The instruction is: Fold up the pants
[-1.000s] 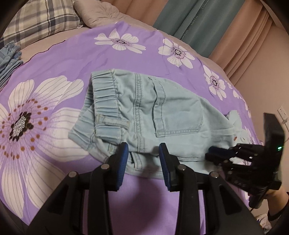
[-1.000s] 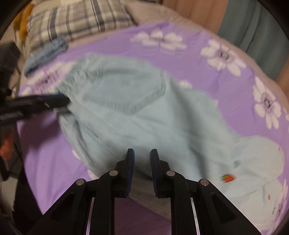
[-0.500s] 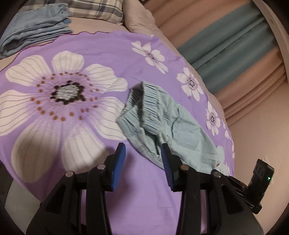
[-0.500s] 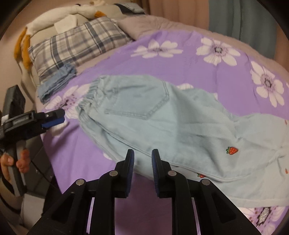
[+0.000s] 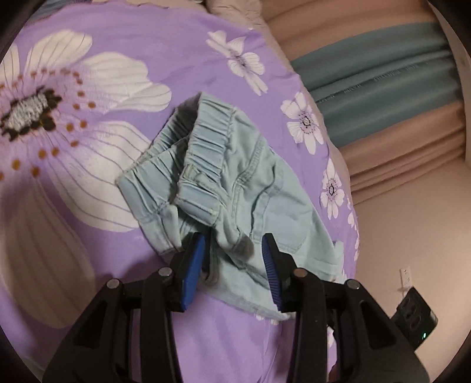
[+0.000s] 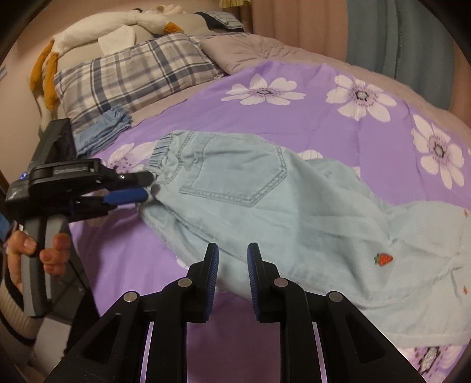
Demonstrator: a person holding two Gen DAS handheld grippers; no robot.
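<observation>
Both wrist views near, angled down; share pants (image 5: 235, 182).

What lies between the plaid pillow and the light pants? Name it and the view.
A folded blue garment lies between the plaid pillow and the light pants, on the purple floral sheet; the right wrist view shows it.

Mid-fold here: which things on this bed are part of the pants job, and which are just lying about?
Part of the job:
- light blue pants, spread on the purple floral sheet
- left gripper, at the waistband
- right gripper, above the near pant edge

Lying about:
- folded blue garment
- plaid pillow
- plush toy
- curtains
</observation>
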